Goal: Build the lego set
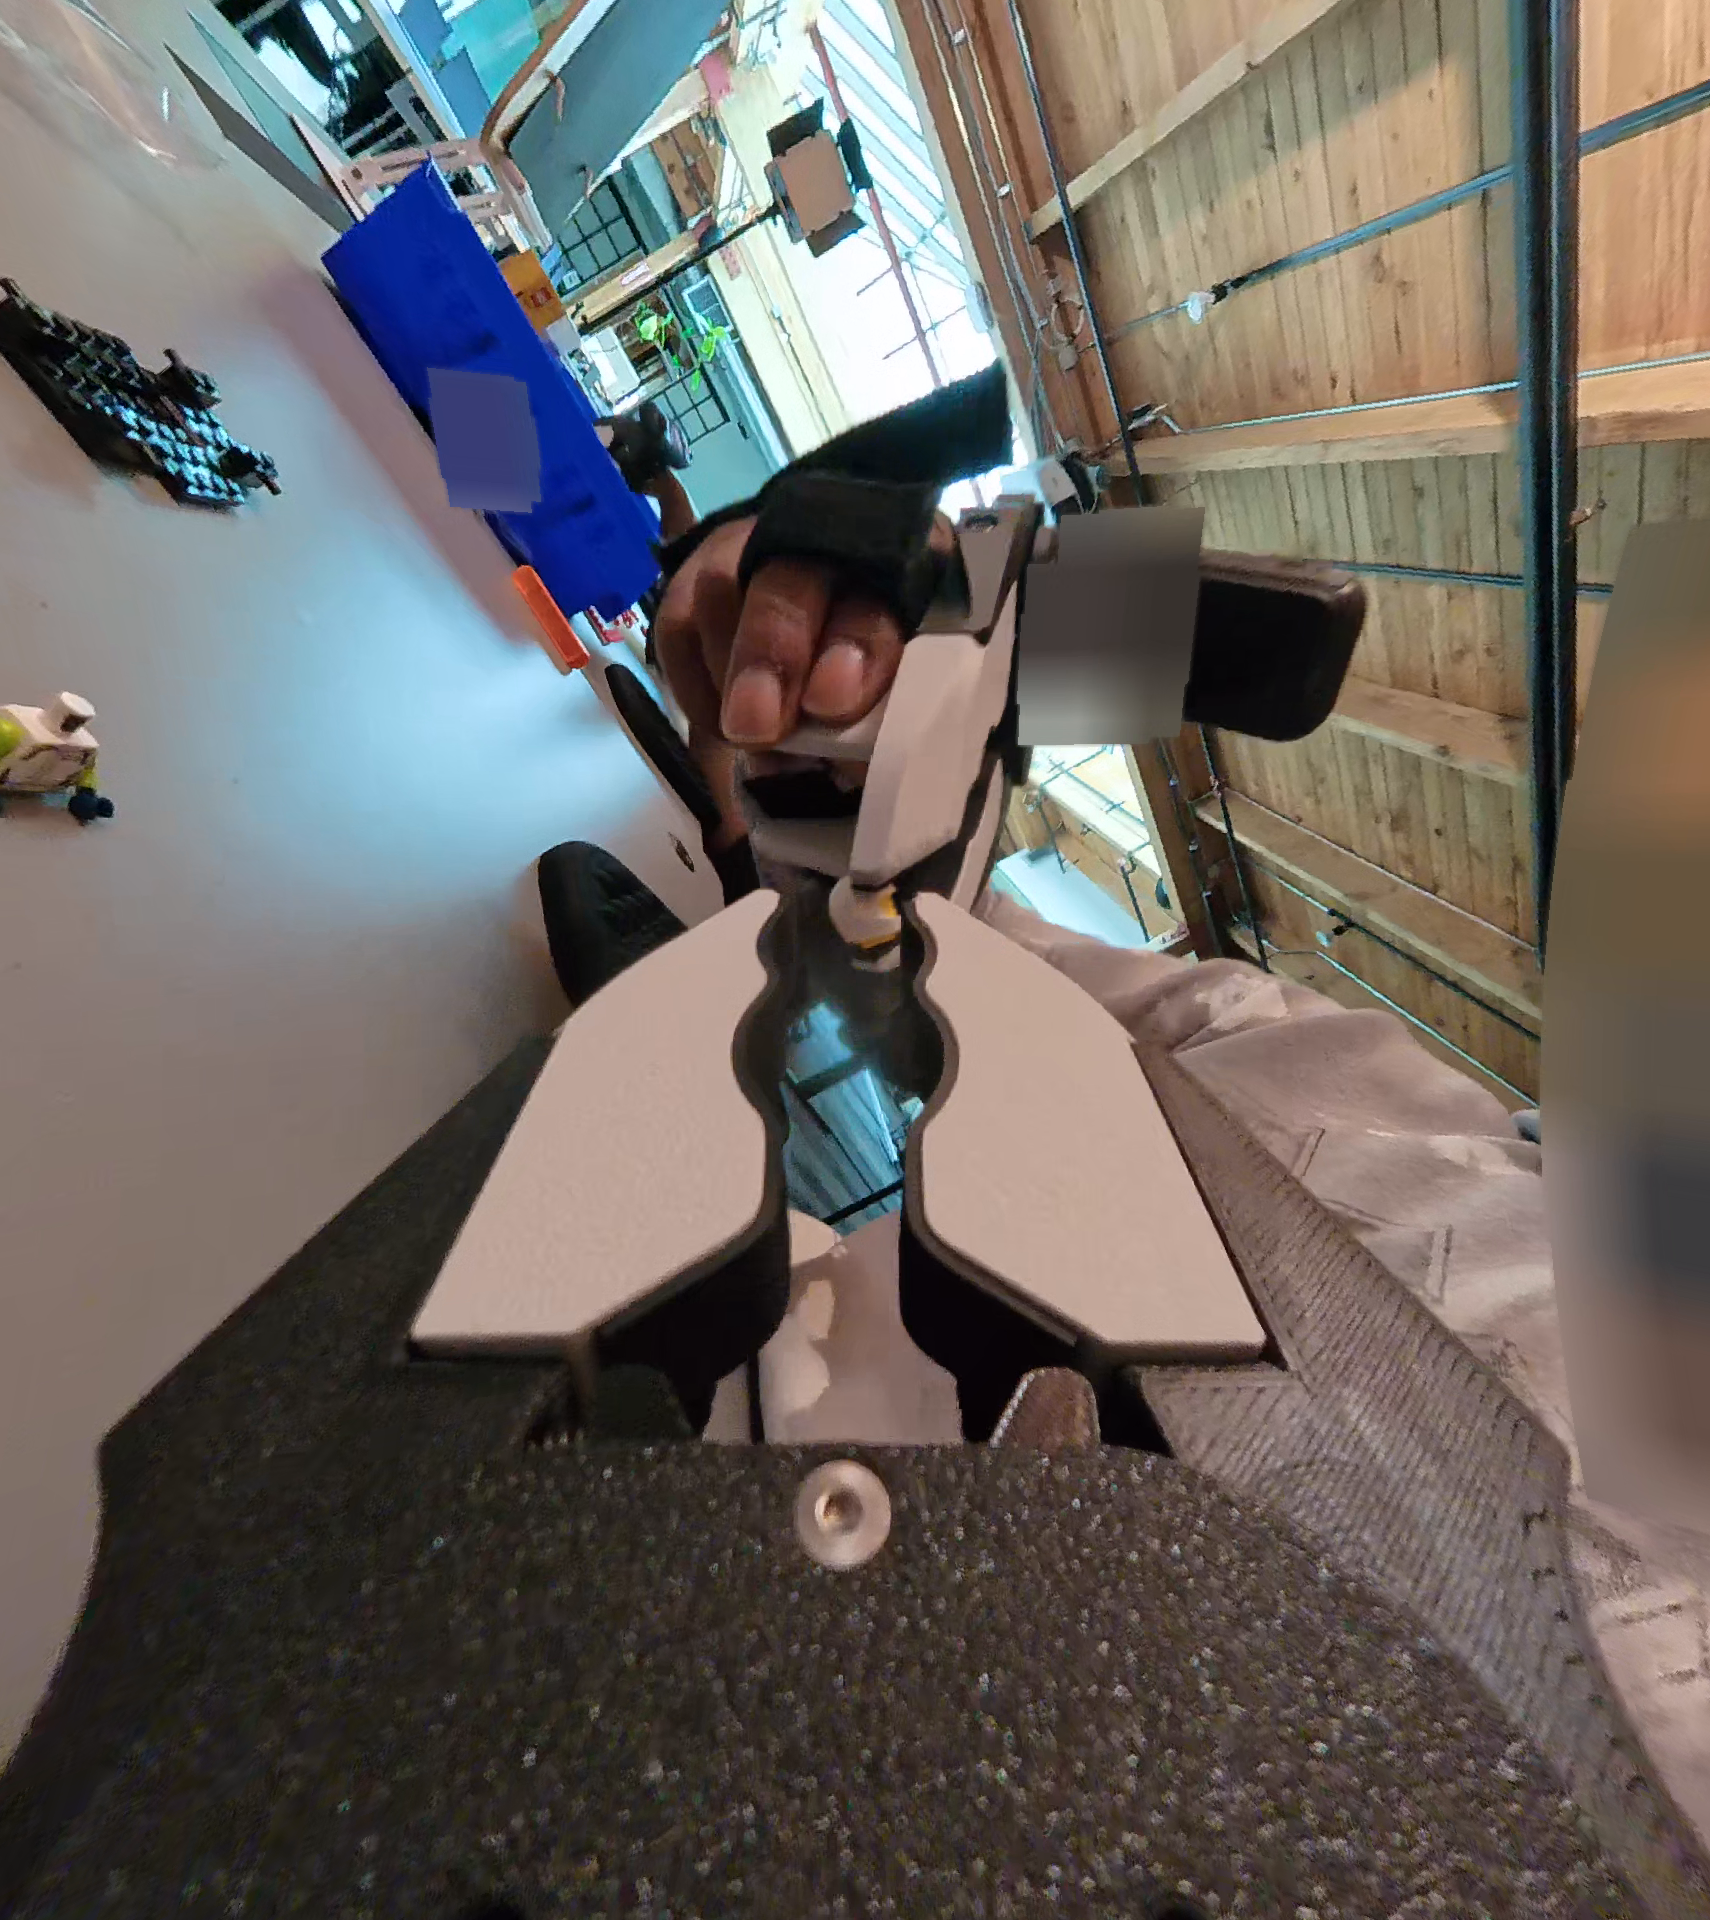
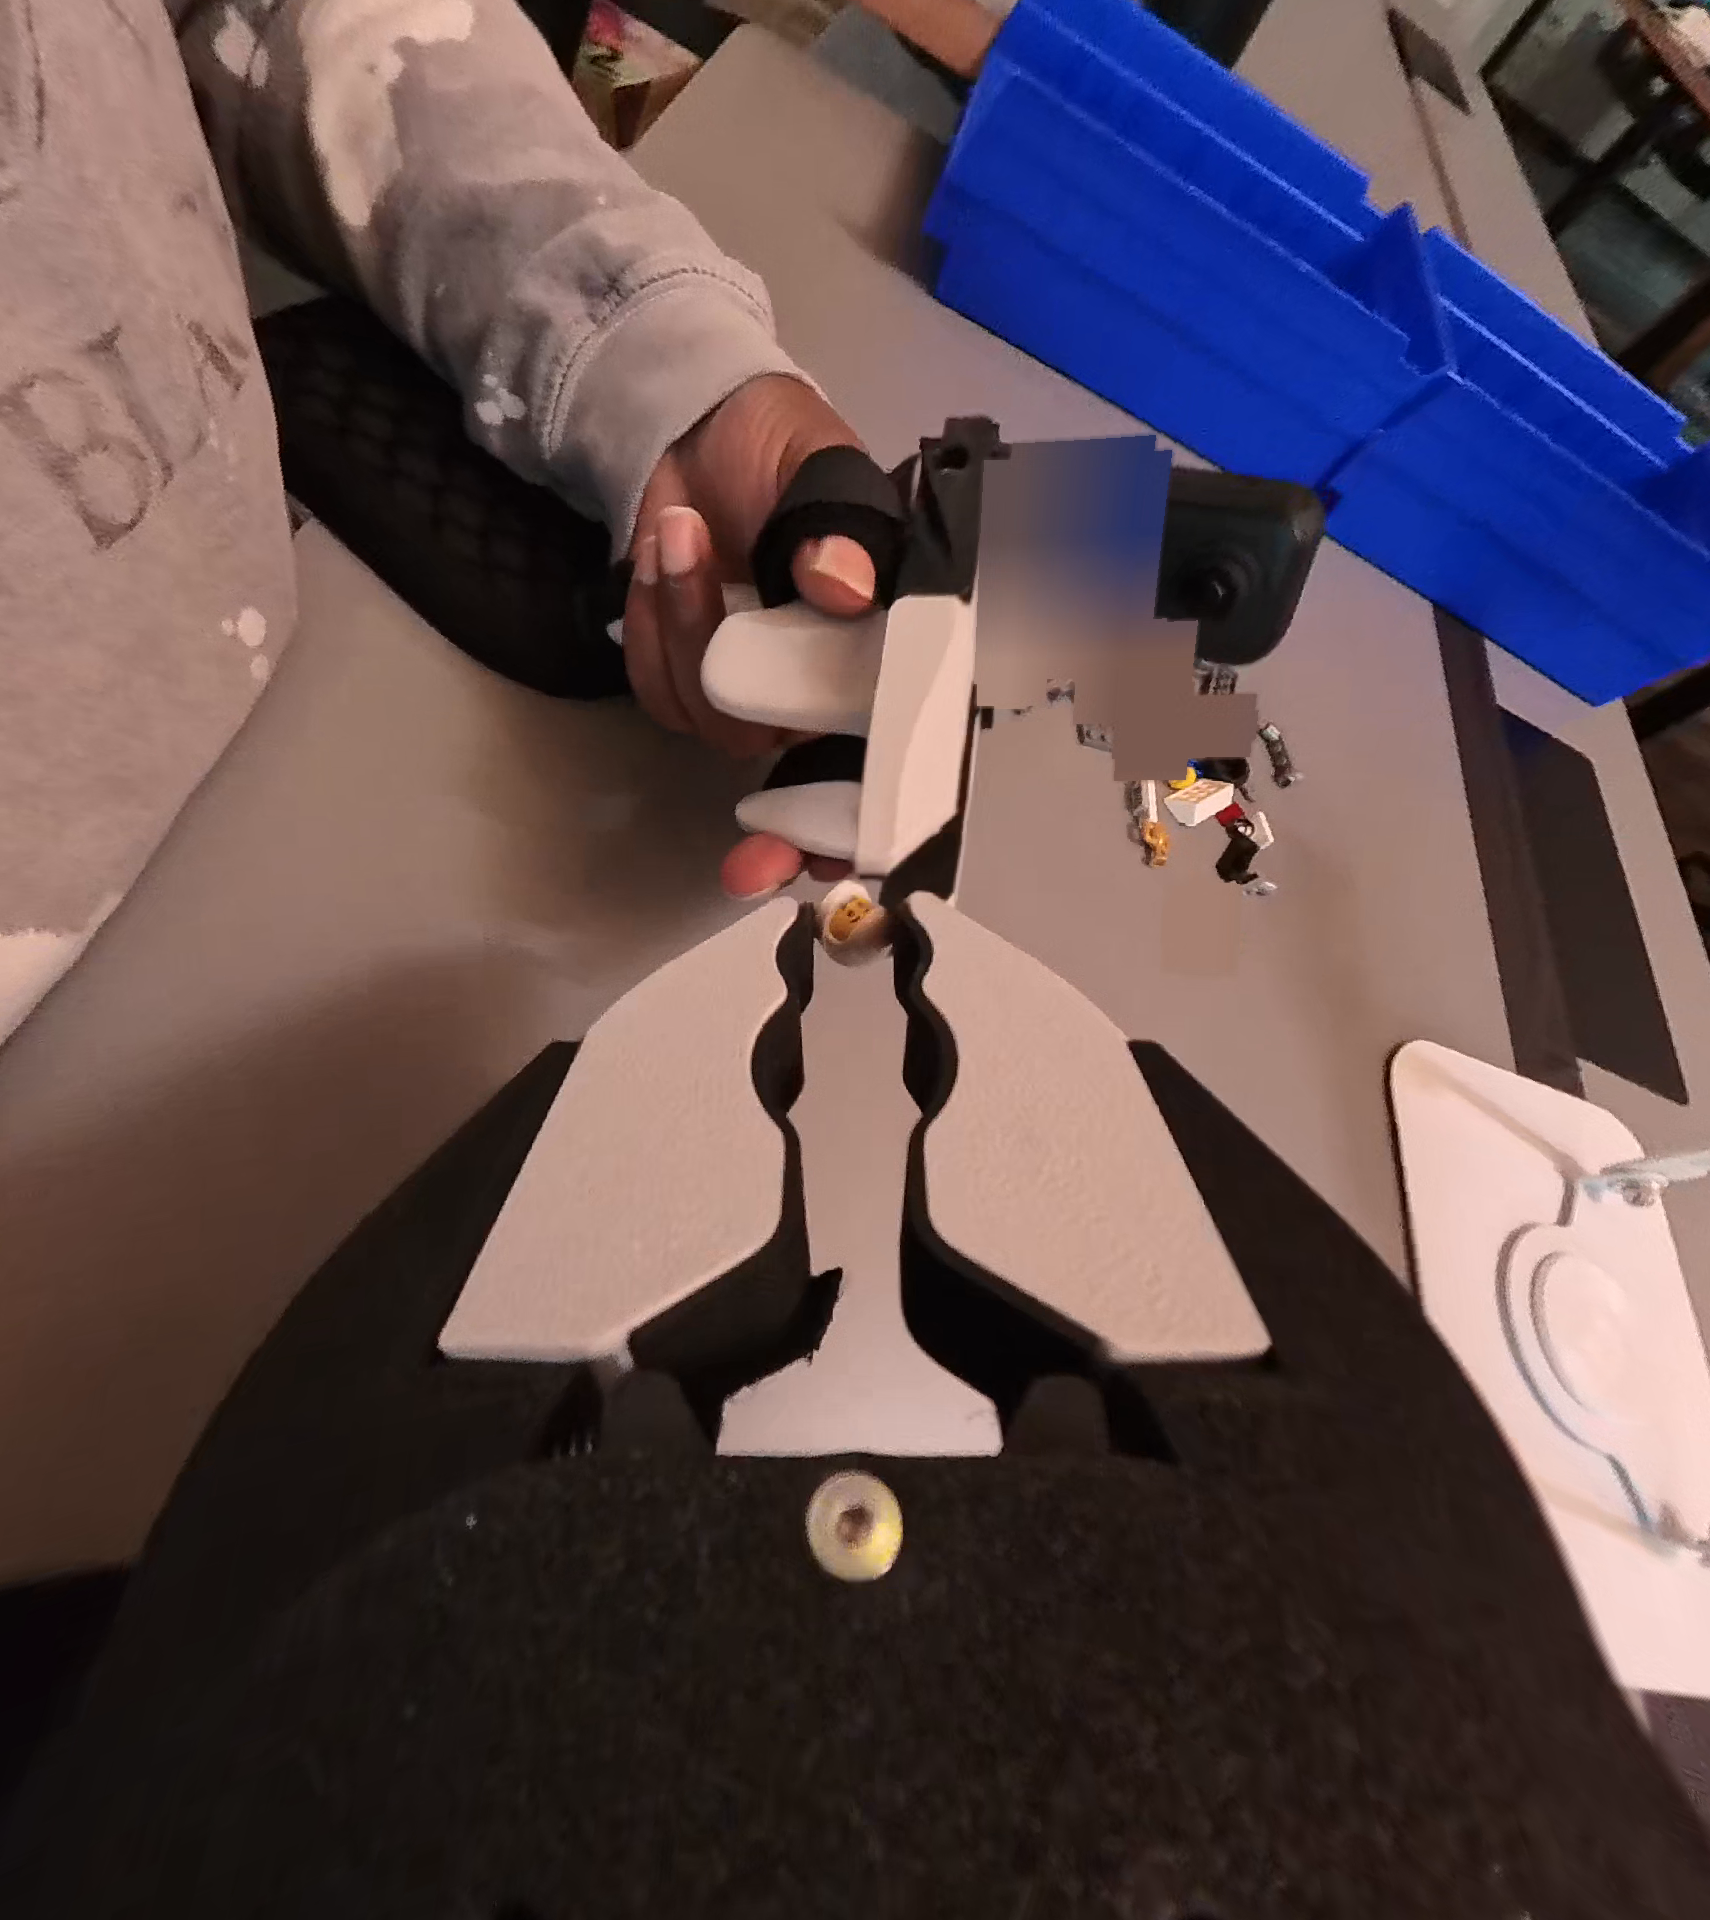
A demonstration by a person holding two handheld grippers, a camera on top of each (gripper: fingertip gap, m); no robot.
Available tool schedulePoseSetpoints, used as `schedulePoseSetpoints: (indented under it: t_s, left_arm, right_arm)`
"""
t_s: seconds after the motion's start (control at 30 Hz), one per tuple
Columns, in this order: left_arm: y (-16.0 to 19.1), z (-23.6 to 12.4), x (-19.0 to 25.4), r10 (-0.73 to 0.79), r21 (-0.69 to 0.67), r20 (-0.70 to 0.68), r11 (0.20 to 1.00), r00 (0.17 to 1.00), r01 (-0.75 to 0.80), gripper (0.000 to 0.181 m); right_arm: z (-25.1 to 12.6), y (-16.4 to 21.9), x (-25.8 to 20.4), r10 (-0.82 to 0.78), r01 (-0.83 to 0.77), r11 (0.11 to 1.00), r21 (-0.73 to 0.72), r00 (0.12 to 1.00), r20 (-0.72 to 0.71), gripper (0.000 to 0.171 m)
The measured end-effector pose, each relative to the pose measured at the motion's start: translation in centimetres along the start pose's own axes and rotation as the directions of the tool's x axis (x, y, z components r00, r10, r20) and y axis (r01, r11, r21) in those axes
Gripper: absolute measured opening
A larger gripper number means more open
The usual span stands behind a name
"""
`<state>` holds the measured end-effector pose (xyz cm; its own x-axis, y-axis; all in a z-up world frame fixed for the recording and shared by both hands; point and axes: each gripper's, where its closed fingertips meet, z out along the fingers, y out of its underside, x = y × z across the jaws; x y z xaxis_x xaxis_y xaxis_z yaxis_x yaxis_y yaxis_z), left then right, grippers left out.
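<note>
A small minifigure head [image 2: 851, 923], yellow with a white helmet, sits between my right gripper's [image 2: 852, 914] fingertips, which are shut on it above the grey table [image 2: 394, 831]. My left gripper [image 1: 846, 909] meets it tip to tip. The same head [image 1: 863, 914] lies between the left fingertips. The left jaws stand narrow, and I cannot tell whether they press on it. A black studded plate build [image 1: 124, 405] and a small lime-and-white vehicle [image 1: 25, 758] rest on the table to the left.
Blue bins [image 2: 1246, 260] line the table's far edge and also show in the left wrist view [image 1: 477, 343]. A pile of loose bricks [image 2: 1204, 810] lies beyond the grippers. A white mount plate [image 2: 1578, 1351] is at the right. A black chair [image 2: 435, 499] and a person's grey sleeve [image 2: 518, 229] are at the left. My left and right fingertips are right by each other.
</note>
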<state>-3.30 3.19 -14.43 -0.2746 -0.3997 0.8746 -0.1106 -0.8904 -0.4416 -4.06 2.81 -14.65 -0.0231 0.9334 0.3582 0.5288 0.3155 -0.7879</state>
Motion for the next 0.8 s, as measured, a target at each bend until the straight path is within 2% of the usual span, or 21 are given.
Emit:
schedulePoseSetpoints:
  t_s: [0.53, 0.63, 0.8]
  left_arm:
    - [0.4, 0.2, 0.8, -0.017, -0.024, -0.076, 1.000, 0.997, 0.015, 0.013]
    - [-0.1, 0.0, 1.1, -0.020, 0.006, -0.092, 1.000, 0.996, 0.021, 0.013]
    - [-1.8, -0.8, 1.9, -0.005, 0.102, -0.133, 0.995, 0.991, 0.019, 0.013]
  right_arm:
    - [0.6, -0.4, 0.2, -0.244, 0.279, 0.942, -0.186, 0.951, 0.190, 0.014]
    - [0.6, -0.7, 0.7, -0.238, 0.267, 0.946, -0.183, 0.957, 0.163, 0.014]
    - [1.0, -1.3, 2.1, -0.170, 0.166, 0.974, -0.154, 0.985, -0.007, 0.025]
